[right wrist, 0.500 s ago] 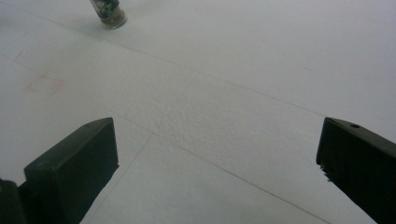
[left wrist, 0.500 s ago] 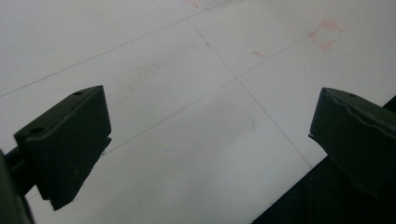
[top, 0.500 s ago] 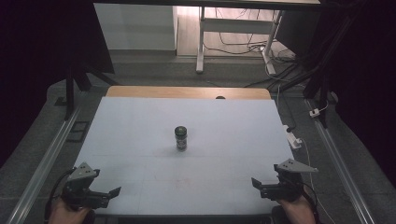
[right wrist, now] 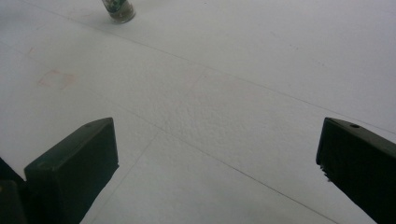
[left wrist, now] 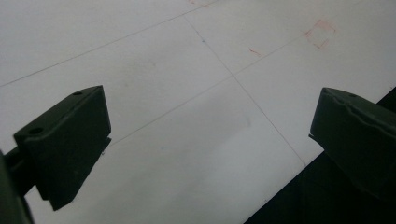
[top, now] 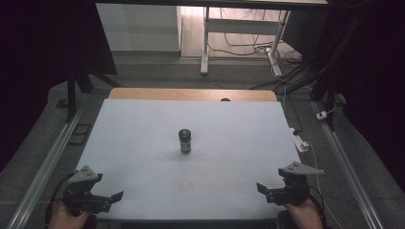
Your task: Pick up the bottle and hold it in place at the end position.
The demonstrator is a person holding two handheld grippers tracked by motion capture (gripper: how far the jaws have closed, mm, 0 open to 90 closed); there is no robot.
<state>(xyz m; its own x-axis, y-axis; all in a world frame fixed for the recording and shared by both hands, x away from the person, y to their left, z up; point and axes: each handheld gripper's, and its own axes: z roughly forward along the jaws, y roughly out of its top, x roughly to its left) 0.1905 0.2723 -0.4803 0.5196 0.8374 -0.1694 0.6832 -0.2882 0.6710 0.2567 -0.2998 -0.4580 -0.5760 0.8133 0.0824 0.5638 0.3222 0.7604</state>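
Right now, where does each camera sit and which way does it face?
High view: above the person's side, looking forward and down on the table; shows both hands, left gripper, right gripper, jar.
Left gripper view: rides the left gripper, faces bare tabletop between open jaws.
Right gripper view: rides the right gripper, faces the tabletop toward the jar.
Shared: high and right gripper views show the jar.

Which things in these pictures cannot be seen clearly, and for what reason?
- Jar, high view: its label is too small to read, and its contents cannot be told.
- Jar, right gripper view: the top edge cuts it off, leaving the base.
- Left gripper and right gripper, high view: the bottom edge cuts off the hands holding them.
- Red marks on the table, left gripper view: too faint to identify.
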